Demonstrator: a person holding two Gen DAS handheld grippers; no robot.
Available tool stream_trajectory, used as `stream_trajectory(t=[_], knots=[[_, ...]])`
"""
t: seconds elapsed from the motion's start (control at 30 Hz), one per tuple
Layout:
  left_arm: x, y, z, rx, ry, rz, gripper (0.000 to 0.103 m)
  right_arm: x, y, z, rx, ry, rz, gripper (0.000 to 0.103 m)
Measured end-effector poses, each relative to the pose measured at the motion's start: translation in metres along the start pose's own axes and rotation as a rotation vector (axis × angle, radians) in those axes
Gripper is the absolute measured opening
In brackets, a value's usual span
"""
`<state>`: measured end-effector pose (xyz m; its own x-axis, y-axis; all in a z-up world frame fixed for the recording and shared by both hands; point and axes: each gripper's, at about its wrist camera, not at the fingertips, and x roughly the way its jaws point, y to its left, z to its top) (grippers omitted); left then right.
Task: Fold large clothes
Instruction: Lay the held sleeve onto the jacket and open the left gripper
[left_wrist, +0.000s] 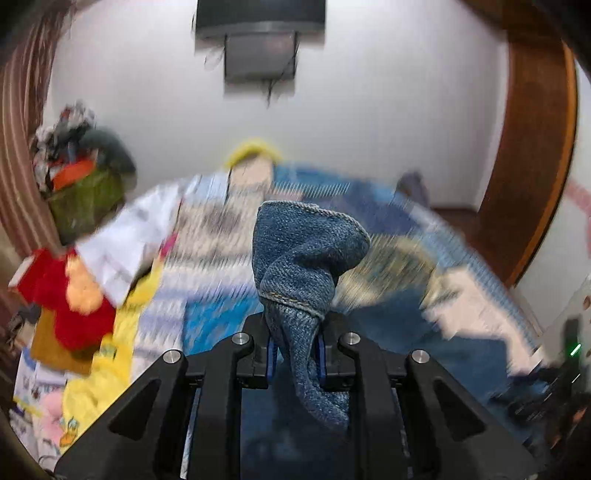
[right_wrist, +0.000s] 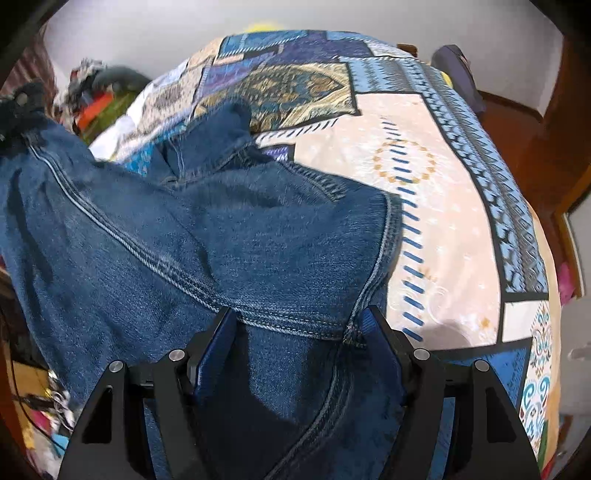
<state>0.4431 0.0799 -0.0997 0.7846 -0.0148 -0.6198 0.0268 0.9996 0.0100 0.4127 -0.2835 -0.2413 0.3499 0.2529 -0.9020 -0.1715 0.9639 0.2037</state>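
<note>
A pair of blue denim jeans (right_wrist: 229, 236) lies partly on the patterned bedspread (right_wrist: 450, 206). My right gripper (right_wrist: 299, 325) has its jaws wide apart around a stitched hem edge of the jeans, with denim filling the gap. In the left wrist view, my left gripper (left_wrist: 295, 343) is shut on a bunched fold of the jeans (left_wrist: 299, 254), which stands up above the fingers. The left view is blurred by motion.
A heap of clothes lies at the left of the bed: a white garment (left_wrist: 122, 236), red (left_wrist: 55, 291) and yellow (left_wrist: 107, 365) pieces, and a green basket (left_wrist: 85, 203) of laundry. A wooden door frame (left_wrist: 532, 155) stands at the right. A dark unit (left_wrist: 258, 33) hangs on the white wall.
</note>
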Motion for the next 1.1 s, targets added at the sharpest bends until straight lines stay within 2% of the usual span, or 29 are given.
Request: stream_trajectory(t=[0.17, 0.33, 0.37, 0.47, 0.53, 0.57, 0.6, 0.7, 0.87, 1.1], knots=[[0.046, 0.043, -0.066, 0.004, 0.191, 0.009, 0.018, 0.003, -0.002, 0.002, 0.005, 0.005, 0.006, 0.073], [0.07, 0.066, -0.125, -0.038, 0.348, -0.006, 0.03, 0.004, 0.004, 0.003, -0.002, 0.0, -0.01, 0.073], [0.07, 0.069, -0.134, -0.051, 0.371, -0.008, 0.033, 0.004, 0.004, 0.003, -0.002, -0.002, -0.015, 0.073], [0.071, 0.083, -0.158, -0.071, 0.419, 0.038, 0.051, 0.004, 0.003, 0.003, 0.006, -0.005, -0.011, 0.073], [0.063, 0.092, -0.17, -0.081, 0.436, 0.036, 0.056, 0.003, 0.002, 0.002, 0.014, -0.005, -0.006, 0.073], [0.059, 0.095, -0.175, -0.083, 0.449, 0.028, 0.061, 0.002, 0.001, 0.002, 0.017, -0.006, -0.004, 0.073], [0.053, 0.098, -0.178, -0.083, 0.454, 0.018, 0.065, 0.001, 0.001, 0.001, 0.019, -0.007, -0.004, 0.073], [0.04, 0.104, -0.175, -0.067, 0.454, -0.002, 0.067, -0.003, 0.001, 0.001, 0.017, -0.004, -0.003, 0.073], [0.03, 0.124, -0.146, -0.051, 0.433, 0.008, 0.077, -0.017, -0.004, 0.005, 0.036, -0.01, 0.048, 0.073], [0.091, 0.143, -0.114, -0.155, 0.494, 0.012, 0.077, -0.03, -0.024, 0.03, 0.077, -0.083, 0.017, 0.073]])
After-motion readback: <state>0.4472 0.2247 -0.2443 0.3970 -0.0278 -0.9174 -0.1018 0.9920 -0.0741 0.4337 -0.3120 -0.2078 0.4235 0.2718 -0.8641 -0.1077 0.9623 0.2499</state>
